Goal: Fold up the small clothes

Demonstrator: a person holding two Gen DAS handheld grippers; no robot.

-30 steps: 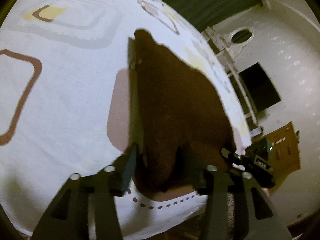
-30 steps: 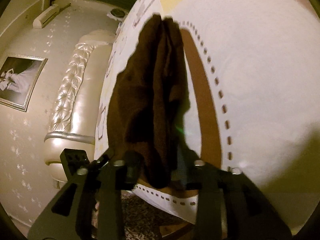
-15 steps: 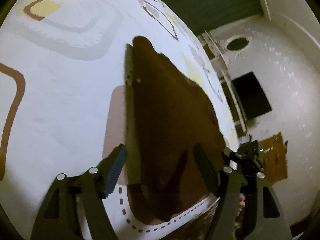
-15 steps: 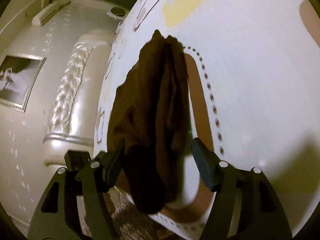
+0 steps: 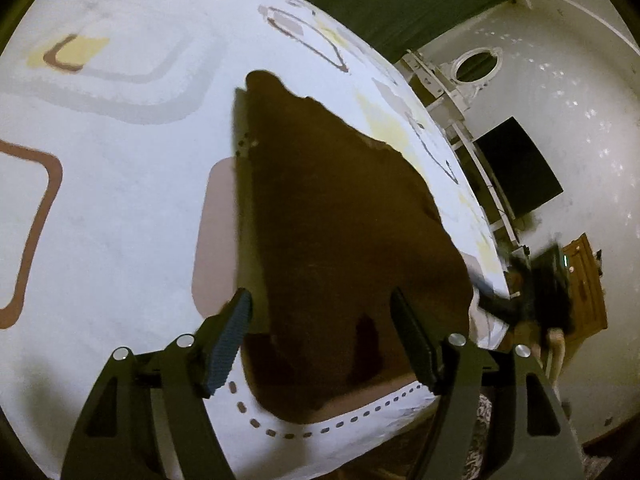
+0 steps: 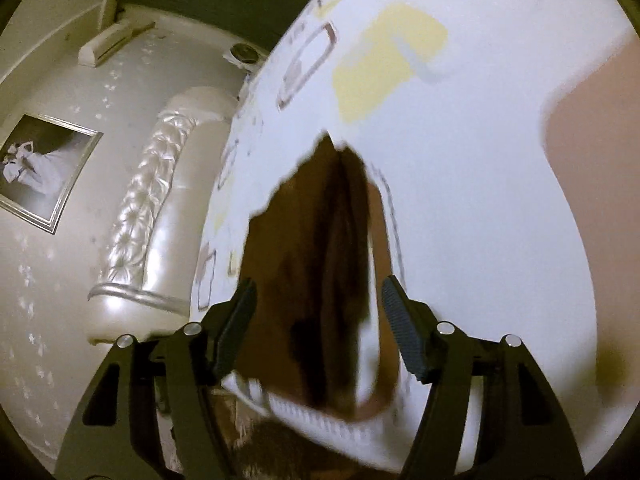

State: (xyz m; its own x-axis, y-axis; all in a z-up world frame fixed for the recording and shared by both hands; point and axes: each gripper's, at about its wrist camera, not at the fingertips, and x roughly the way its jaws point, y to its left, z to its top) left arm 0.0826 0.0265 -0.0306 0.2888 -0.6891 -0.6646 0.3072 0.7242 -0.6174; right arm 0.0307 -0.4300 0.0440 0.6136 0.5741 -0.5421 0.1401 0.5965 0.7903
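The left gripper has its jaws apart, clear of the brown cloth that lies flat below them. The right gripper also stands with jaws apart, gripping nothing, above the same cloth. The cloth rests near the edge of a bed covered by a white sheet with patterned squares. A padded headboard stands beyond.

My left gripper: two dark grey angular fingers, cut-out slots, silver screw heads at the knuckles, ribbed blue-black pads on the inner faces. My right gripper: same build, same screws, ribbed pads.
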